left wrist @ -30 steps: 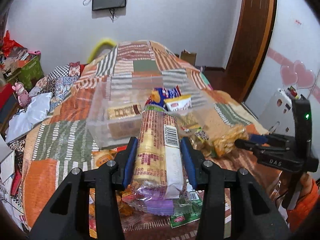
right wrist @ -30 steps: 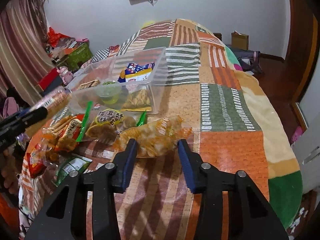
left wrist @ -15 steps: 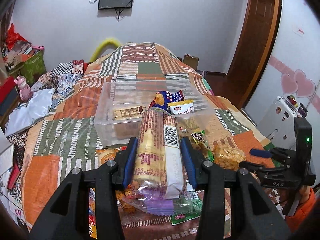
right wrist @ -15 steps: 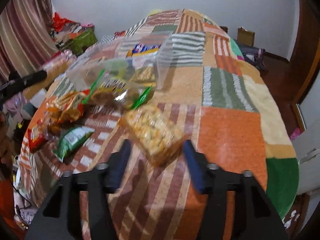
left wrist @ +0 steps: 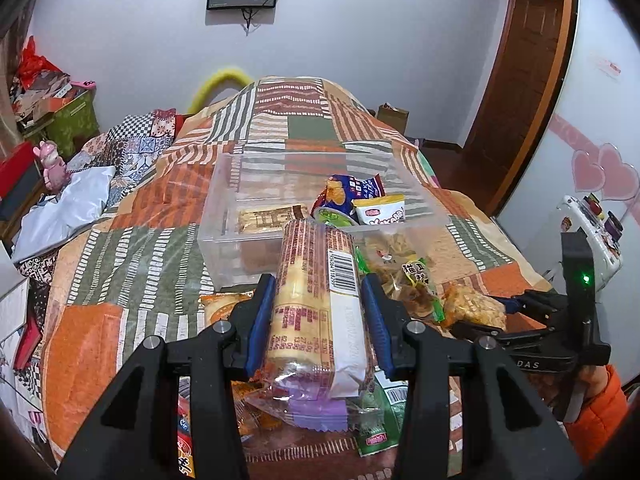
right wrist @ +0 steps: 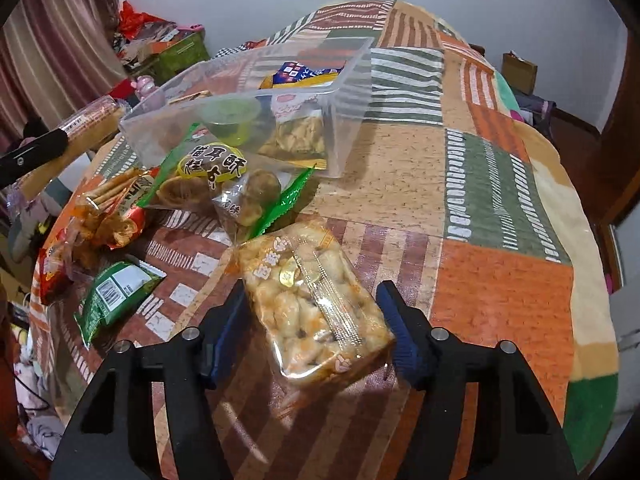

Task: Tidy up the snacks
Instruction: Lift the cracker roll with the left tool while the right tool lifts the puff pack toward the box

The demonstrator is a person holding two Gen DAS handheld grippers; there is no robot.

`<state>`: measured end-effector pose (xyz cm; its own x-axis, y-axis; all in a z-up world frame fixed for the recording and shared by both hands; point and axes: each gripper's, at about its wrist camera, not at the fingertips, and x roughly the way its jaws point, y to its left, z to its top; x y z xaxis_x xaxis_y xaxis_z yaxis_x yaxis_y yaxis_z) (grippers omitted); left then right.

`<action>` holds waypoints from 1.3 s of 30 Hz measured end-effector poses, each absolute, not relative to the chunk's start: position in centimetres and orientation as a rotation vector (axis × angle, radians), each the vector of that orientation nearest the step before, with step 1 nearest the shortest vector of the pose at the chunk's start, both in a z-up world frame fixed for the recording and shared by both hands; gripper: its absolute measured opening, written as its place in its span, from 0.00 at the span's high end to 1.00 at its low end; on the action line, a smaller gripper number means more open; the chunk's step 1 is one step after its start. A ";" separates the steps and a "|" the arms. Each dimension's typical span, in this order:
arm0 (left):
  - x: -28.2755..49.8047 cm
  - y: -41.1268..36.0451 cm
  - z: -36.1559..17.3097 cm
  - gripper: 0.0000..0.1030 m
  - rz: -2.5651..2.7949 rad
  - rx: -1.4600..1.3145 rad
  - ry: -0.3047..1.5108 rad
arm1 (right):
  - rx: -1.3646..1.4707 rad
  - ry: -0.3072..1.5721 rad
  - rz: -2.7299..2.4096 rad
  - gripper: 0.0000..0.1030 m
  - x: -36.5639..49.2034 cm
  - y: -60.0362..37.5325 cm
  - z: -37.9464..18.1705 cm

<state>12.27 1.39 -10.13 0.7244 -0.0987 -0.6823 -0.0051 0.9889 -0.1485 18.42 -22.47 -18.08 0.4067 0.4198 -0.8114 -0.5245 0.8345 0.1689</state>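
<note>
Right gripper (right wrist: 310,320): compared with 1 second ago, the 2 fingers have advanced from the near edge of the clear bag of golden puffed snacks (right wrist: 312,304) to stand on either side of it; they are spread wider than the bag, with a gap visible on each side, so nothing is gripped yet. This suggests a grasp is imminent and closure is the next requirement. The bag lies diagonally between the fingers on the patchwork bedspread (right wrist: 500,208). Left gripper (left wrist: 318,312): its fingers remain closed on the long biscuit roll (left wrist: 316,292), held lengthwise and raised above the loose packets, pointing toward the clear plastic bin (left wrist: 224,240). The bin, just beyond both grippers, already contains several snacks. A green packet (right wrist: 116,292) and a green-edged pastry bag (right wrist: 216,180) lie outside it, unsorted.
</note>
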 end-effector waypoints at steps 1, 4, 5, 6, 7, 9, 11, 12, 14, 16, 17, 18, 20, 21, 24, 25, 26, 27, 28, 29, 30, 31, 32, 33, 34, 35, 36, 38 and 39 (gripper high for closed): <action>12.3 1.4 -10.1 0.58 -0.052 -0.146 0.759 | -0.114 0.983 0.595 0.44 18.3 -22.6 -18.1; 12.3 1.6 -10.0 0.58 -0.053 -0.152 0.751 | -0.103 0.970 0.578 0.47 17.5 -22.9 -17.7; 12.3 1.6 -10.0 0.58 -0.053 -0.152 0.749 | -0.101 0.964 0.572 0.48 17.2 -23.0 -17.5; 12.3 1.6 -9.9 0.58 -0.053 -0.152 0.746 | -0.097 0.961 0.570 0.50 17.1 -23.0 -17.2; 12.3 1.7 -9.8 0.58 -0.053 -0.153 0.743 | -0.092 0.955 0.569 0.50 16.9 -23.1 -17.0; 12.3 1.8 -9.6 0.58 -0.051 -0.154 0.735 | -0.086 0.934 0.563 0.51 16.6 -23.2 -16.0; 12.4 2.0 -9.3 0.58 -0.049 -0.155 0.724 | -0.081 0.906 0.557 0.51 16.6 -23.1 -15.0; 12.4 2.1 -9.1 0.58 -0.048 -0.156 0.719 | -0.074 0.890 0.557 0.51 16.6 -23.0 -14.4; 12.7 2.4 -8.7 0.58 -0.044 -0.157 0.706 | -0.062 0.856 0.561 0.51 16.7 -22.8 -13.2; 13.0 2.6 -8.4 0.58 -0.040 -0.157 0.696 | -0.060 0.816 0.566 0.51 16.8 -22.3 -11.8; 13.2 2.7 -8.2 0.58 -0.038 -0.157 0.691 | -0.057 0.803 0.569 0.51 17.0 -22.0 -11.3; 13.4 2.9 -8.1 0.58 -0.037 -0.158 0.686 | -0.049 0.800 0.575 0.51 17.3 -21.8 -10.8; 13.9 3.2 -7.7 0.58 -0.033 -0.164 0.677 | -0.038 0.774 0.583 0.51 17.9 -21.1 -9.9; 14.2 3.4 -7.6 0.58 -0.031 -0.165 0.673 | -0.033 0.766 0.585 0.51 18.3 -20.8 -9.6; 15.4 3.9 -7.2 0.58 -0.020 -0.165 0.662 | -0.013 0.740 0.595 0.51 19.4 -19.8 -8.6; 15.7 4.1 -7.0 0.58 -0.018 -0.163 0.658 | -0.008 0.729 0.598 0.51 19.7 -19.4 -8.2; 16.1 4.3 -6.9 0.58 -0.015 -0.162 0.655 | -0.006 0.719 0.602 0.51 20.1 -19.0 -7.9; 16.4 4.5 -6.9 0.58 -0.011 -0.161 0.652 | -0.004 0.711 0.606 0.51 20.4 -18.5 -7.6; 16.8 4.7 -6.8 0.58 -0.008 -0.160 0.649 | -0.001 0.705 0.608 0.51 20.7 -18.2 -7.4; 17.3 4.9 -6.7 0.58 -0.007 -0.160 0.647 | 0.001 0.699 0.613 0.51 21.1 -17.8 -7.1; 17.7 5.0 -6.8 0.58 -0.007 -0.160 0.647 | 0.002 0.695 0.618 0.51 21.5 -17.6 -7.0; 18.3 5.2 -6.8 0.58 -0.008 -0.161 0.649 | 0.001 0.691 0.622 0.51 21.9 -17.1 -6.8; 18.8 5.4 -6.9 0.58 -0.007 -0.162 0.652 | -0.001 0.686 0.626 0.51 22.3 -16.7 -6.7; 19.2 5.5 -7.0 0.58 -0.008 -0.160 0.655 | -0.004 0.685 0.629 0.51 22.6 -16.4 -6.6; 19.6 5.6 -7.1 0.58 -0.007 -0.158 0.656 | -0.005 0.683 0.633 0.51 23.2 -15.8 -6.6; 20.2 5.7 -7.3 0.58 -0.007 -0.157 0.661 | -0.006 0.682 0.637 0.51 23.5 -15.5 -6.6; 20.6 5.8 -7.5 0.58 -0.008 -0.158 0.666 | -0.007 0.686 0.642 0.51 23.9 -15.1 -6.7; 21.7 6.2 -8.0 0.58 -0.016 -0.171 0.685 | -0.011 0.697 0.648 0.51 24.8 -14.3 -6.9; 22.2 6.3 -8.3 0.58 -0.021 -0.177 0.695 | -0.016 0.703 0.648 0.51 25.1 -13.9 -7.0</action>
